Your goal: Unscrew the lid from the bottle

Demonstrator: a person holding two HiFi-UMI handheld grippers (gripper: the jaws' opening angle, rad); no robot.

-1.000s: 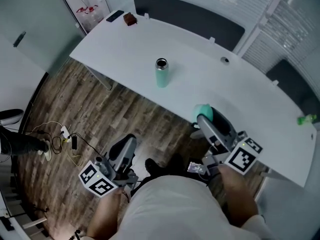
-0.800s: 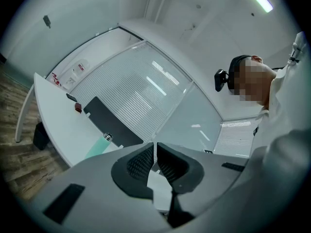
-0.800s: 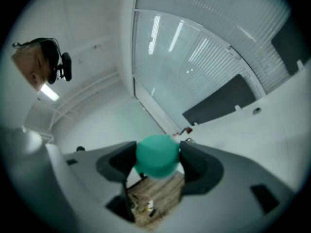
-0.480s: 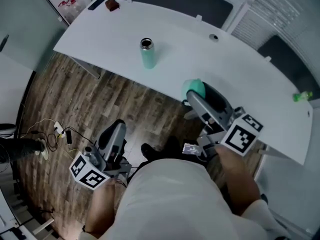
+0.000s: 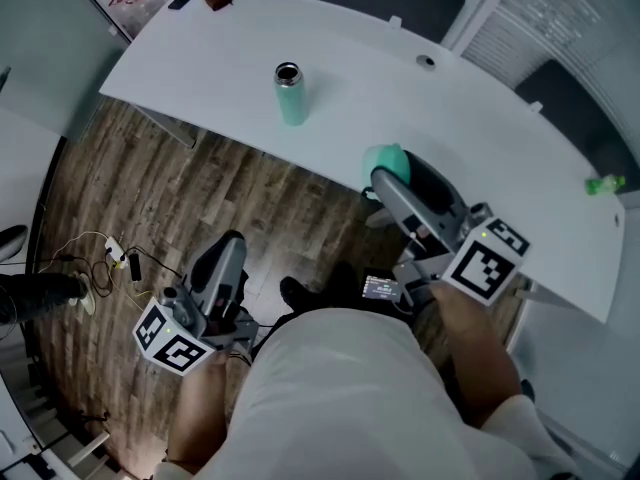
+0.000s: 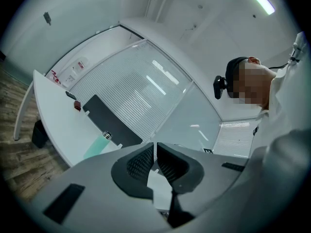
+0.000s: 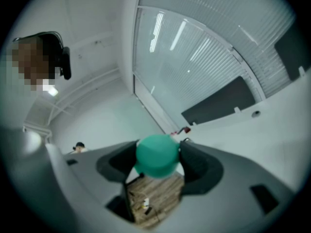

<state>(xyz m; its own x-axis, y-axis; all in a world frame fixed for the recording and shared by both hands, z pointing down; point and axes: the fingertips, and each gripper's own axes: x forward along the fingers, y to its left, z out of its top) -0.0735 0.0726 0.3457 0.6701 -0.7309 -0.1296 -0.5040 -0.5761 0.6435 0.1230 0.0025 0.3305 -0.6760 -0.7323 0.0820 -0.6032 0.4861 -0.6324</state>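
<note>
Bottle (image 5: 291,96): upright on table (image 5: 480,138), mouth bare, well apart from both your grippers. Lid (image 7: 156,155): already off, pinched between pads of your right gripper (image 5: 390,176), near table edge. Left gripper (image 6: 155,155): jaws pressed together, nothing between.
Lid likely light, rigid, smooth domed top; slip risk, so keep pads on side wall. Bottle looks metal, stiff, slick; if steadying needed, grip mid-body below neck
</note>
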